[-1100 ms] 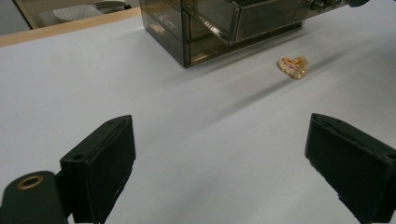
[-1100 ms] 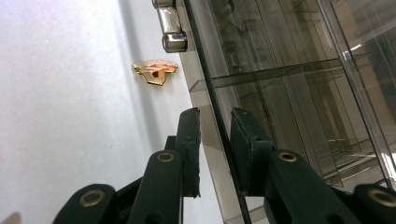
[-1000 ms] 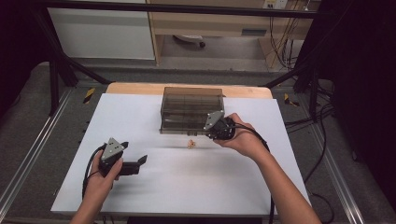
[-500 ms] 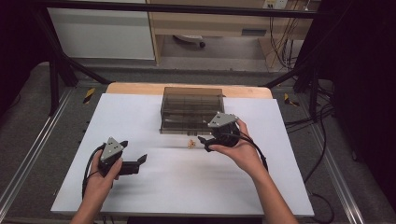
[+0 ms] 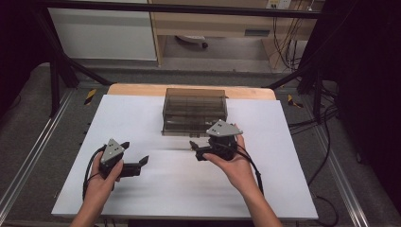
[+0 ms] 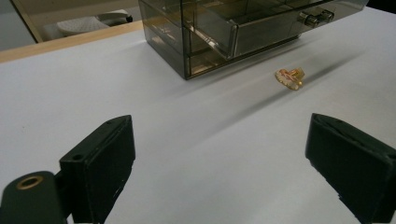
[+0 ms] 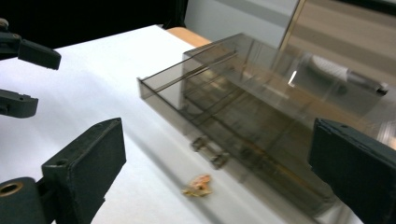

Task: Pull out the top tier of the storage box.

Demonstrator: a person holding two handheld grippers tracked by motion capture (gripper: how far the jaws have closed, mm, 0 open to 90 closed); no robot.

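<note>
A person works two handheld tools at a white counter (image 5: 142, 118), where a smoky clear drawer box (image 5: 194, 111) stands near the far edge with its drawer (image 7: 224, 135) pulled partway out toward the person. The right tool (image 5: 195, 150) hangs just in front of the drawer, its jaws having just been opening and now standing wide apart with nothing between them. A small gold and pink trinket (image 6: 290, 77) lies on the counter just in front of the box, apart from the drawer's knobs (image 7: 210, 151) and touching neither tool. The left tool (image 5: 142, 163) rests low on the near left of the counter, well apart from the box, its jaws also spread and empty. The step in hand looks like picking up the trinket for the open drawer. To do it well, the right tool should drop straight over the trinket, with its jaws on either side of it, and close gently, since so small a piece could skid on the smooth surface or slip from the pads; the left tool could brace the box so it does not slide.
</note>
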